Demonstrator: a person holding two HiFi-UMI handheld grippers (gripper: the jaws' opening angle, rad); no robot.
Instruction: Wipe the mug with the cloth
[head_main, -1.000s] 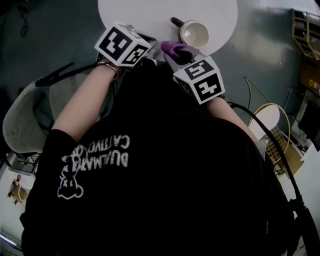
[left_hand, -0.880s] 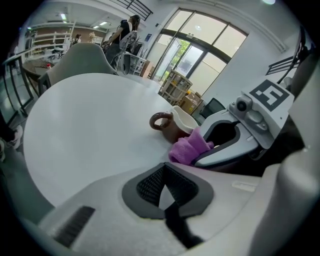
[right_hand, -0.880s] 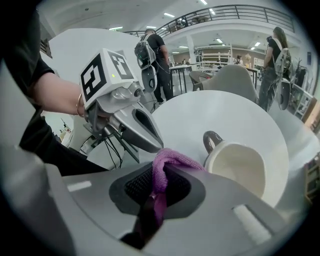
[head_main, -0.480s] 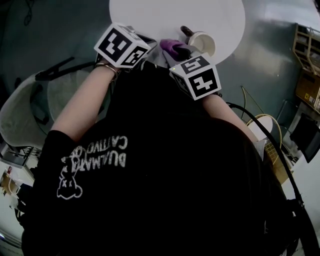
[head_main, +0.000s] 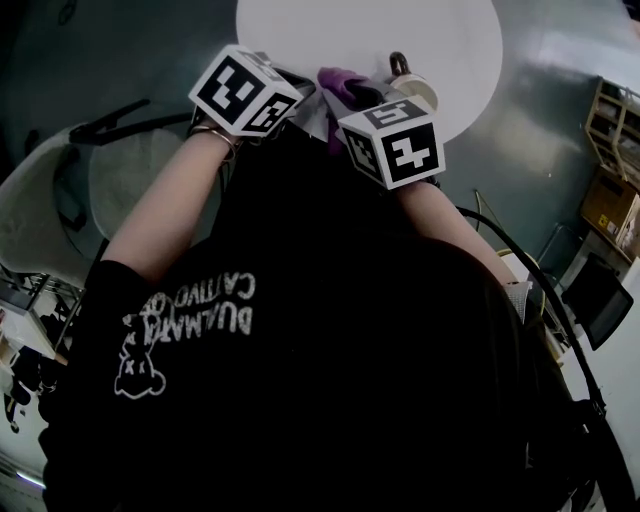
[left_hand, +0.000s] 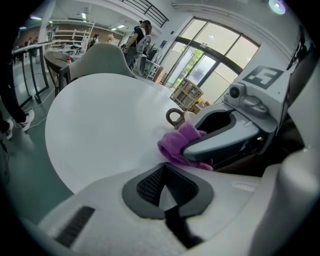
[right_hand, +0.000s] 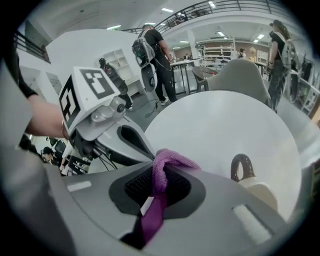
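Observation:
A cream mug (head_main: 417, 86) with a brown handle (head_main: 399, 64) stands on the round white table (head_main: 300, 30), near its right edge. My right gripper (head_main: 362, 96) is shut on a purple cloth (head_main: 338, 81) just left of the mug; its marker cube hides the mug's near side. In the right gripper view the cloth (right_hand: 161, 170) is pinched between the jaws, with the mug (right_hand: 256, 194) low at right. My left gripper (head_main: 298, 88) hovers beside it, shut and empty. The left gripper view shows the shut gripper (left_hand: 165, 169), the cloth (left_hand: 176, 145) and the mug handle (left_hand: 174, 118).
A pale chair (head_main: 40, 215) stands on the floor to my left, another (right_hand: 241, 75) at the table's far side. Shelving (head_main: 612, 125) and a wire basket are at the right. People stand in the background of both gripper views.
The right gripper with the cloth has closed in on the mug, and its cube now covers the mug's near side. The head view has swung, shifting the table rightward. The left gripper stays put.

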